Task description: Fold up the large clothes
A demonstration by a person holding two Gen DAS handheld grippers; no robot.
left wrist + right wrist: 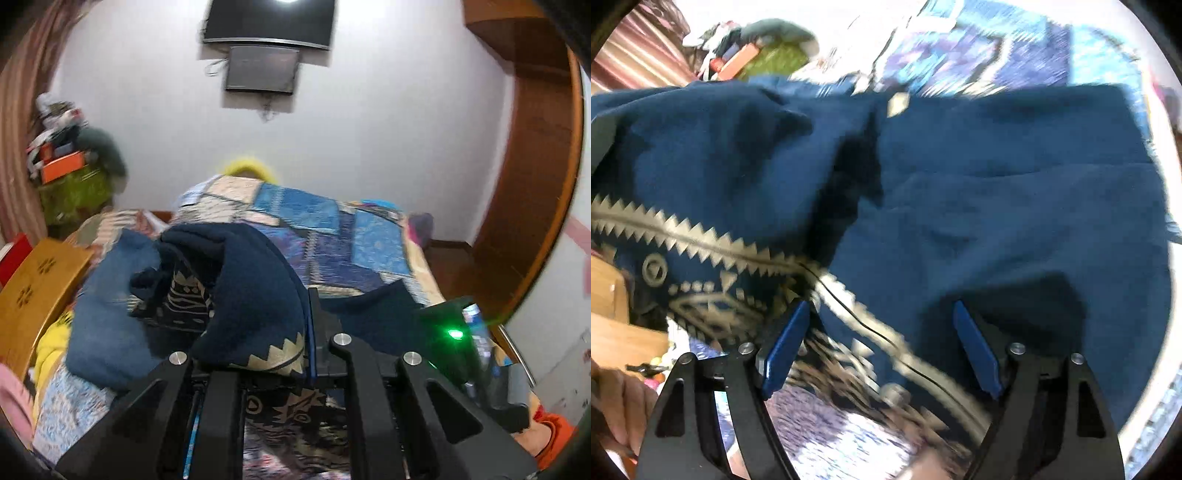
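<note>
Bedroom setting: white wall with a dark wall screen [269, 23] above, and a patchwork quilt [325, 236] covering the bed. Left gripper [308, 332], level and aimed at the quilt, has its fingers closed on a fold of the navy patterned garment [255, 291], which is heaped in front of the quilt. Right gripper [882, 347], angled down over the same garment [997, 177] spread across the quilt, has its blue pads [785, 350] wide apart, holding nothing.

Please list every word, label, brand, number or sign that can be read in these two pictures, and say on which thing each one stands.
No text can be read in either view.
Navy garment: only beige zigzag and geometric patterns, no letters.
Two wall screens: dark, nothing shown.
Orange boxes on the pile at the left: too blurred to tell.
Bottle by the green light: its label is too blurred to read.
</note>
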